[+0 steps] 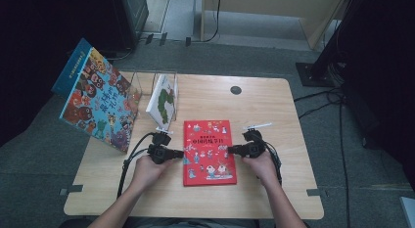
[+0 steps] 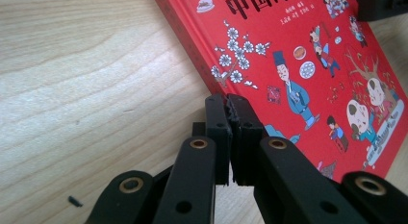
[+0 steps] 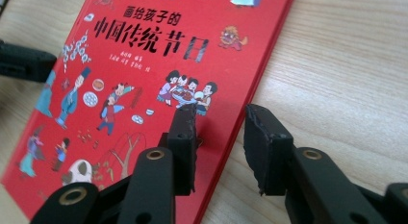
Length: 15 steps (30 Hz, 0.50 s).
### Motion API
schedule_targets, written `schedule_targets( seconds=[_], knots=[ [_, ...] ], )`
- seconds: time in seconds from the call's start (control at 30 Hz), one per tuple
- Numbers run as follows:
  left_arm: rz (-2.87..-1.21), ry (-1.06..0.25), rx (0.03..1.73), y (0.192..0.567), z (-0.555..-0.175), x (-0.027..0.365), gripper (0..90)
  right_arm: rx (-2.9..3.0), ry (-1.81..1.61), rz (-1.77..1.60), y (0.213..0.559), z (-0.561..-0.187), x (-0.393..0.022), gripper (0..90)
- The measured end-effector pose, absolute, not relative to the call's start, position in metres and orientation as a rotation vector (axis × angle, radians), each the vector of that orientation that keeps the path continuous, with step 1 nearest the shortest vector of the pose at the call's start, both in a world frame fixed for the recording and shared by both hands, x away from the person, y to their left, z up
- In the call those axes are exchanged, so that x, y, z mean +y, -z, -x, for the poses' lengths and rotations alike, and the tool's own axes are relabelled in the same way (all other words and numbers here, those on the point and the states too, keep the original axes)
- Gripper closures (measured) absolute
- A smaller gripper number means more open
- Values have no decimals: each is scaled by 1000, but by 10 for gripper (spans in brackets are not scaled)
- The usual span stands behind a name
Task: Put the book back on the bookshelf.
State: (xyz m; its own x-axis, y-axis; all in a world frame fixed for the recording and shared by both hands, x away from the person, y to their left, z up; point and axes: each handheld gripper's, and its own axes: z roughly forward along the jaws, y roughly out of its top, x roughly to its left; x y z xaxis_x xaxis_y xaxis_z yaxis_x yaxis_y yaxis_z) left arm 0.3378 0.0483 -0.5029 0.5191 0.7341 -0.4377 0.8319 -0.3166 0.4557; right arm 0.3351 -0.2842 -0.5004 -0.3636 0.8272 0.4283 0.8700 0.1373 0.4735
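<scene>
- The red book lies flat on the desk, cover up, near the middle and a little toward your edge of it.
- Left gripper: at the book's left edge, jaws pressed together. In the left gripper view the tips sit at the spine edge with nothing visibly caught between them; count this as contact at most, not a grip.
- Right gripper: at the book's right edge, jaws spread. In the right gripper view 1 jaw stands over the cover and the other over bare wood, straddling the edge without pressing it.
- Judgement: the book is being steadied or squared from both sides, or readied for a lift. To lift, get the lower jaw of the right gripper under the board before you close, and take the whole cover, not 1 corner.
- Open the left gripper and re-seat it across the spine; shut tips will only push the book sideways.
- Keep both hands level so the book does not twist.
- 2 more books stand at the far left of the desk: a large colourful book leaning out past the edge, and a white book in a clear stand.
- Hard to make out: whether the left tips touch the spine, and how the large book is propped.
- Cut off: the book's corners in both gripper views.
</scene>
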Motion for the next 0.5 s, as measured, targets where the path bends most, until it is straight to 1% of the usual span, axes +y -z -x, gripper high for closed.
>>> schedule_targets(
  seconds=[0.07,0.37,0.5],
  knots=[
    [-2120,203,1263,503,-338,48,890,-2278,1009,1746,500,-339,-286,675],
    [-2110,208,1267,504,-338,48,895,-2128,928,1791,499,-354,-289,679],
    [-2111,203,1264,504,-337,47,900,-2156,889,1788,497,-354,-286,697]
  ],
)
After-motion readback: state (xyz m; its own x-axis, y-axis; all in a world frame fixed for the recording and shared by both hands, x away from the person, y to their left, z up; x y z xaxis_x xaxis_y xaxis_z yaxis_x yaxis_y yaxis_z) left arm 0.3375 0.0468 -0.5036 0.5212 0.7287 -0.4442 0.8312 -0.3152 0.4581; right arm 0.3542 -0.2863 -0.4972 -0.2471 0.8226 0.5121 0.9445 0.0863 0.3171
